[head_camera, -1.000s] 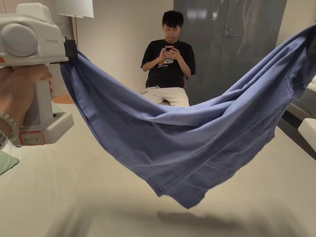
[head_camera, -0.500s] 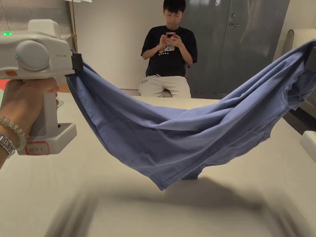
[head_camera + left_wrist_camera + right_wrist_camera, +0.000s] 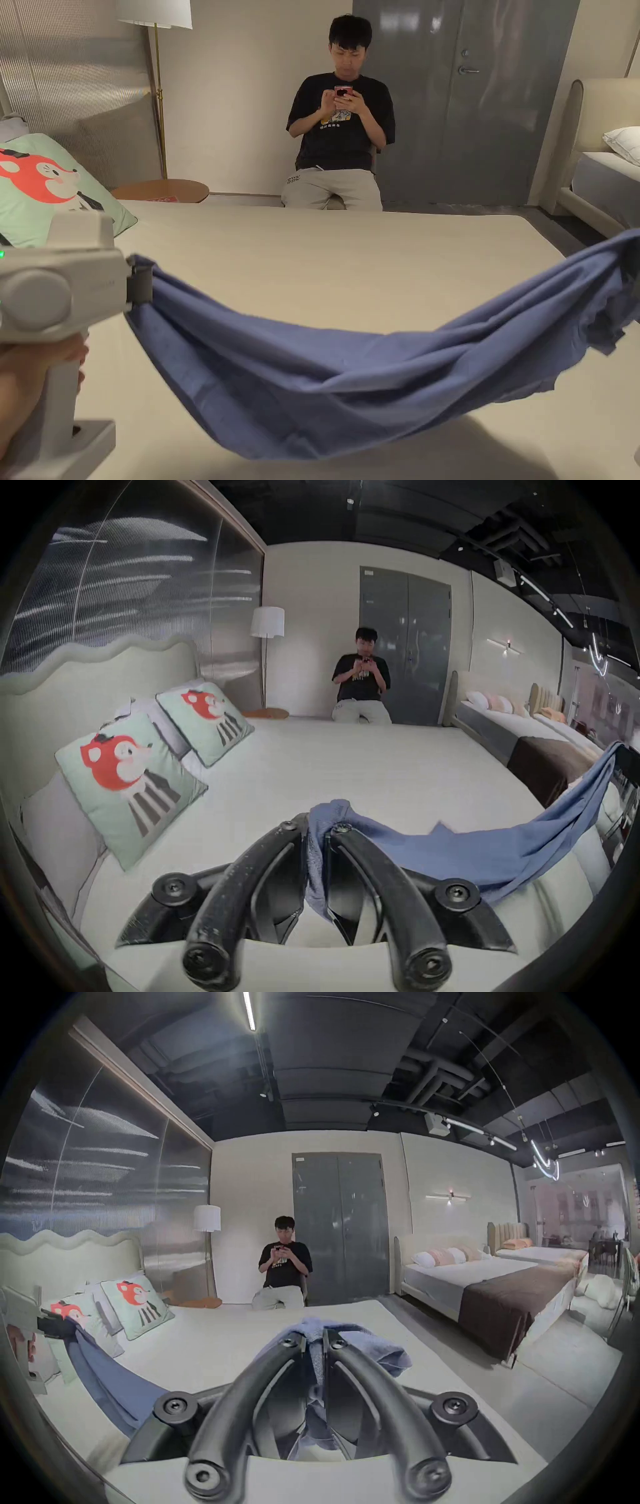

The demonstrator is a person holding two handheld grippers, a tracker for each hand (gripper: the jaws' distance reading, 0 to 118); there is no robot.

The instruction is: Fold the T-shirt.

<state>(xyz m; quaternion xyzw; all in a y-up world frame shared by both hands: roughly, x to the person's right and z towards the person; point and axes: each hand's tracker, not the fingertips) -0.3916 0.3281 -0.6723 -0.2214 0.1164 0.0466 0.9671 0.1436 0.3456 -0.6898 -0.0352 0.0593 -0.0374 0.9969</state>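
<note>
A blue T-shirt [image 3: 350,381] hangs stretched between my two grippers, sagging low over the cream bed [image 3: 350,262]. My left gripper [image 3: 140,284] is shut on one end of the cloth at the left of the head view. In the left gripper view its jaws [image 3: 317,830] pinch the T-shirt [image 3: 467,854]. In the right gripper view my right gripper [image 3: 315,1340] is shut on the other end of the T-shirt [image 3: 377,1348], with cloth bunched between the jaws. The left gripper [image 3: 55,1326] also appears far left in that view. The shirt's lowest fold lies at or just above the mattress.
Two green cushions [image 3: 135,781] with a red animal print lean at the headboard, left. A person [image 3: 340,144] sits beyond the far side of the bed looking at a phone. A floor lamp [image 3: 156,75] and a round side table [image 3: 162,189] stand left, another bed [image 3: 485,1290] right.
Both grippers have come down with the shirt, from about head height to just above the bed. The hanging fold has dropped to the mattress.
</note>
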